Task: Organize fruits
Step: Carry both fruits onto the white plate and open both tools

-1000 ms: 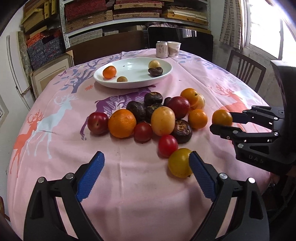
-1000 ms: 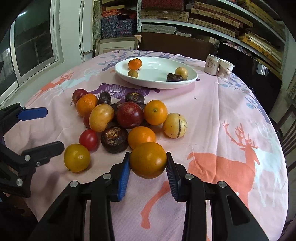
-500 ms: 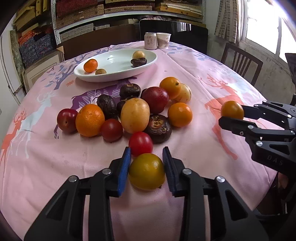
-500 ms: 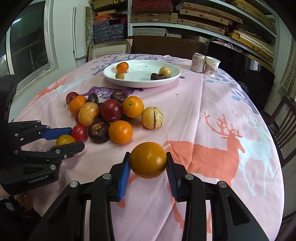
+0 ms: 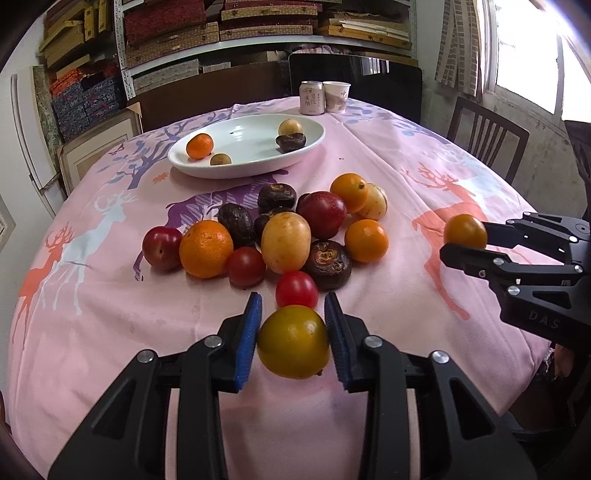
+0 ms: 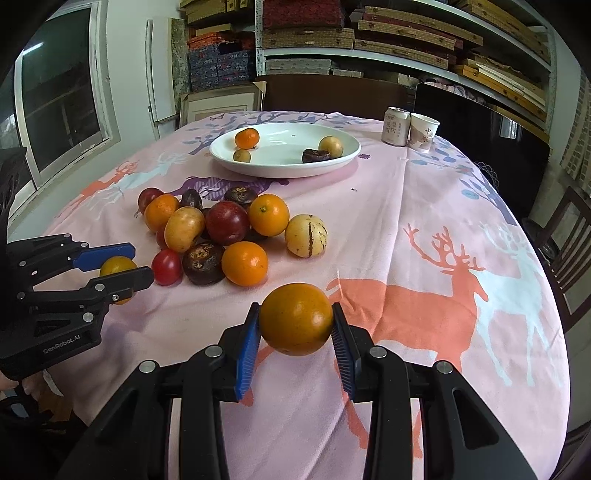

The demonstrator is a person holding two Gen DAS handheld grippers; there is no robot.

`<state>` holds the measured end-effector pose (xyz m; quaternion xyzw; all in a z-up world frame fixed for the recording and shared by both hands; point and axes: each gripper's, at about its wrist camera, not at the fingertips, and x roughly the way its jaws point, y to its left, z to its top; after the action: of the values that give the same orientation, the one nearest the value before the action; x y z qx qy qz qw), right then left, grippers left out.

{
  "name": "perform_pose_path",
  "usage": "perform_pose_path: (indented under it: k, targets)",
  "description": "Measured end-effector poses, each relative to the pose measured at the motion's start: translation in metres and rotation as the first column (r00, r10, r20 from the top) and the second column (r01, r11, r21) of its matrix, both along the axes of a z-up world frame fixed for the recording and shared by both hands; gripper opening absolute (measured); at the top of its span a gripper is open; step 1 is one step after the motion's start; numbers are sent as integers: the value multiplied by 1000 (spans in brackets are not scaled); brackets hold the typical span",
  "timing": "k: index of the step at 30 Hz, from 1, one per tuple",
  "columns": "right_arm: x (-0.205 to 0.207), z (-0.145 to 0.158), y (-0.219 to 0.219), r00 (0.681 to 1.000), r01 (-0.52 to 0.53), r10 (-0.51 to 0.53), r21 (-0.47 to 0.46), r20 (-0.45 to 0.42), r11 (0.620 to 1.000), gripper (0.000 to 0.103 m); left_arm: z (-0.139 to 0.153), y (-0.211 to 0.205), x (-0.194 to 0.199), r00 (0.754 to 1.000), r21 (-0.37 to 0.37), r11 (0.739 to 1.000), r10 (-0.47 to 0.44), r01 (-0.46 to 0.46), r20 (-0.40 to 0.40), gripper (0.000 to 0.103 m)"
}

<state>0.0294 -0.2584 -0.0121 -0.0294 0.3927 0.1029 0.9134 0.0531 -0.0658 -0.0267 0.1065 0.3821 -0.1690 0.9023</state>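
My left gripper (image 5: 293,312) is shut on a yellow-green tomato (image 5: 293,345), low over the pink cloth just in front of a small red tomato (image 5: 296,290). My right gripper (image 6: 295,314) is shut on an orange-yellow tomato (image 6: 295,319) held above the cloth; it shows at the right of the left wrist view too, as the same tomato (image 5: 465,232). A heap of fruit (image 5: 286,242) lies mid-table: oranges, dark passion fruits, red plums, a yellow fruit. Behind it the white oval plate (image 5: 306,147) holds a small orange, two brownish-yellow fruits and a dark one.
A can (image 5: 312,98) and a paper cup (image 5: 337,96) stand at the far table edge. Dark chairs (image 5: 487,138) ring the round table. Shelves of boxes (image 5: 221,33) fill the back wall. Bare cloth (image 6: 443,258) lies right of the heap.
My left gripper closed from wide open onto the yellow-green tomato and came to sit around it. The right gripper drew back from the heap with its tomato.
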Motion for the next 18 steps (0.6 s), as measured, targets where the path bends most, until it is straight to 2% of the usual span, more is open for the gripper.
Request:
perform_pose_path:
  k: [13, 18]
  targets:
    - [-6, 9, 1, 1000, 3, -3, 5, 18, 1000, 38, 4, 9, -2, 1000, -23, 1000, 16, -16, 11, 34]
    - [-6, 17, -3, 999, -2, 1, 46, 32, 999, 37, 15, 21, -1, 999, -58, 998, 24, -22, 26, 34]
